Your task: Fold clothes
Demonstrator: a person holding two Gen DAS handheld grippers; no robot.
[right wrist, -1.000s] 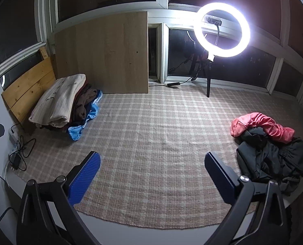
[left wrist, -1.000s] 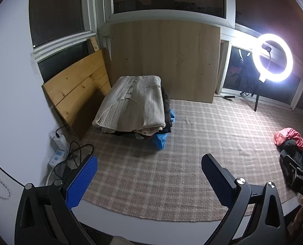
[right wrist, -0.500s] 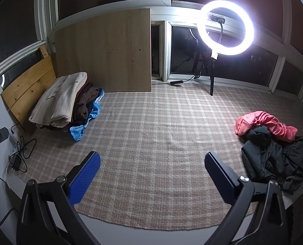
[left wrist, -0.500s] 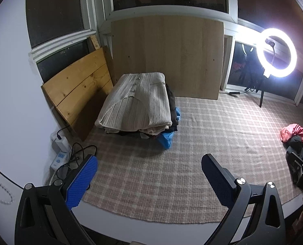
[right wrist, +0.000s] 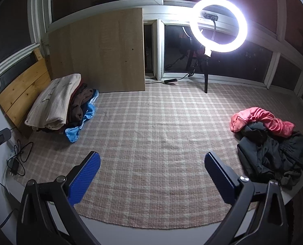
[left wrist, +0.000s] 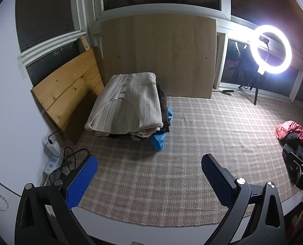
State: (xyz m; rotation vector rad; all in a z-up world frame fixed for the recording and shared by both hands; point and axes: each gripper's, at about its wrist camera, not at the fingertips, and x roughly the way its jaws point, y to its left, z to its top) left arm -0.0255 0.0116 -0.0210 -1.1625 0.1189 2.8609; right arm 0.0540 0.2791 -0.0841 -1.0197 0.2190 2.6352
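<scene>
A stack of folded clothes [left wrist: 129,110] with a beige knit on top sits at the far left of the checked rug [left wrist: 192,163]; the right wrist view shows the same stack [right wrist: 55,104]. An unfolded heap lies at the right: a pink garment [right wrist: 261,121] over dark clothes [right wrist: 273,155], with that pink garment [left wrist: 292,131] also at the left wrist view's right edge. My left gripper [left wrist: 149,168] hovers open above the rug's near part, nothing between its blue pads. My right gripper [right wrist: 152,164] is open too, empty, left of the heap.
A lit ring light [right wrist: 218,24] on a stand is at the back. Wooden boards [left wrist: 70,87] and a large panel [left wrist: 159,55] lean on the window wall. A power strip with cables [left wrist: 55,161] lies left of the rug. The rug's middle is bare.
Both views drifted slightly: the left wrist view has turned leftward and closed in on the folded stack. Both grippers stayed open and empty.
</scene>
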